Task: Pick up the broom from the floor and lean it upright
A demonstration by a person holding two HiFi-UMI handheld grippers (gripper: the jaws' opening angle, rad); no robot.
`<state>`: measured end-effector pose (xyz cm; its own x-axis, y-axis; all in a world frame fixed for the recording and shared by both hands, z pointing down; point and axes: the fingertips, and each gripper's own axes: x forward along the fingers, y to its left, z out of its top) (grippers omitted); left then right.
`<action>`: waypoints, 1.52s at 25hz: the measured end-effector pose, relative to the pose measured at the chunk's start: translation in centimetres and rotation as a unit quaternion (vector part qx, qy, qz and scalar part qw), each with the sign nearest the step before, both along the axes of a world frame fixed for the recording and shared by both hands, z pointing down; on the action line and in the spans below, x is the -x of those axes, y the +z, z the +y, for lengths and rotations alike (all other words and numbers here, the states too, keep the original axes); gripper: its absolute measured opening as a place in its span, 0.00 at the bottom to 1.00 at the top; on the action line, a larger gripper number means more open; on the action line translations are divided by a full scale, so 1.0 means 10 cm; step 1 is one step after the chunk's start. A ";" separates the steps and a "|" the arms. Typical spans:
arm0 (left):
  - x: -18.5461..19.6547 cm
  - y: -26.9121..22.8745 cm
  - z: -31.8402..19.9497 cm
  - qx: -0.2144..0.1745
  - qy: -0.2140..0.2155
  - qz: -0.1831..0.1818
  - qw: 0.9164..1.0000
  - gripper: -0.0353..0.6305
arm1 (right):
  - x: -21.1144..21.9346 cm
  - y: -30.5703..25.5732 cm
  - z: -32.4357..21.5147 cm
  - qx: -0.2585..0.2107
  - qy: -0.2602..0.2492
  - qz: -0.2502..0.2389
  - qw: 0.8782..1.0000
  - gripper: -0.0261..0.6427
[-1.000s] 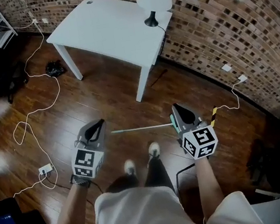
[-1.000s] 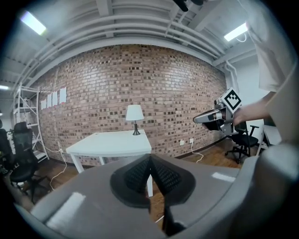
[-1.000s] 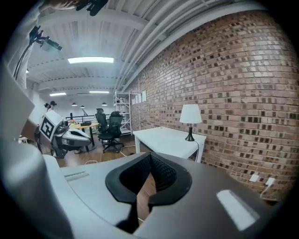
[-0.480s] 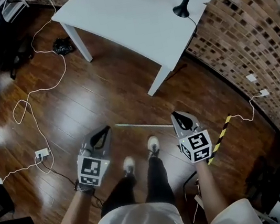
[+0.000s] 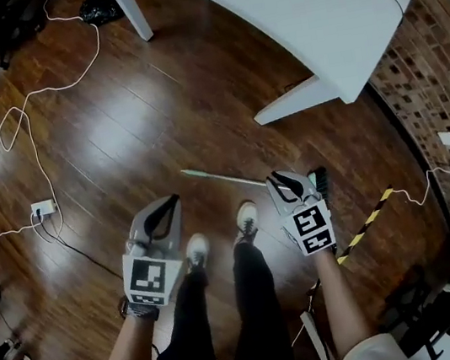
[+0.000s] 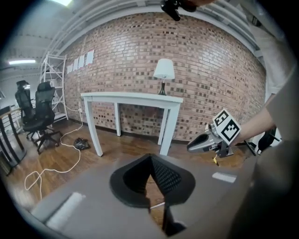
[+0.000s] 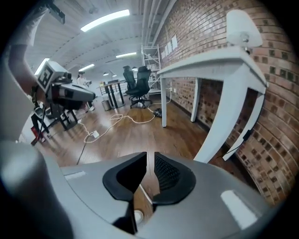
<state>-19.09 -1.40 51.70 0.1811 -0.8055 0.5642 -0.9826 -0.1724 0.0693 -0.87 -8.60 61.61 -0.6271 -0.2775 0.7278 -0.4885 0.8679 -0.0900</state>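
Hovering by broom [image 5: 218, 177]: left claw [image 5: 171, 202] closed, right claw [image 5: 281, 177] empty, just opening.

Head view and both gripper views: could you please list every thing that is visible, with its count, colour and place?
broom: one, pale green handle, dark head, lying on the floor before the feet
table: one, white, beside the brick wall
lamp: one, white shade, black base, on the table
cable: at least one, white, looping over the floor at left
striped strip: one, yellow and black, on the floor at right
office chairs: two, black, far left
shoes: two, white, near the broom
left gripper: one, grey, fingers together, empty
right gripper: one, grey, fingers just opening, gripping nothing
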 end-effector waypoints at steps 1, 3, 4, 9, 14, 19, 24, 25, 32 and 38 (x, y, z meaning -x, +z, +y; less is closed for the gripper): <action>-0.01 0.17 0.00 0.005 -0.001 0.003 1.000 0.05 | 0.03 0.25 0.04 0.002 -0.016 0.013 1.000 0.14; -0.02 0.52 0.00 0.014 0.000 0.008 1.000 0.05 | 0.05 0.76 0.12 0.009 -0.041 0.041 0.998 0.14; -0.03 0.70 0.01 0.020 0.002 0.009 1.000 0.05 | 0.05 1.00 0.17 0.015 -0.049 0.054 0.997 0.14; -0.09 1.46 0.17 0.051 0.007 0.014 0.999 0.05 | 0.04 1.93 0.37 0.039 -0.072 0.097 0.992 0.14; -0.16 2.13 0.37 0.076 0.012 0.026 0.997 0.05 | 0.00 2.70 0.47 0.056 -0.089 0.125 0.987 0.15; -0.21 2.72 0.44 0.084 0.039 0.028 0.995 0.05 | -0.04 3.43 0.46 0.050 -0.109 0.150 0.981 0.16; -0.17 3.25 0.45 0.086 0.062 0.021 0.994 0.05 | 0.02 4.18 0.60 0.052 -0.130 0.170 0.975 0.16; -0.16 3.33 0.46 0.087 0.066 0.020 0.994 0.05 | 0.03 4.32 0.65 0.053 -0.137 0.175 0.974 0.16; -0.13 3.72 0.59 0.095 0.085 0.015 0.992 0.05 | 0.08 5.17 0.97 0.058 -0.202 0.228 0.951 0.19; -0.14 3.96 0.76 0.113 0.084 0.016 0.990 0.05 | 0.12 5.56 1.02 0.038 -0.271 0.270 0.923 0.20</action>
<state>-17.73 6.18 91.32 0.3225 -0.6167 0.7181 -0.9379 -0.3106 0.1545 -2.02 1.62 117.18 -0.1980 0.0353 0.9796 0.0240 0.9992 -0.0311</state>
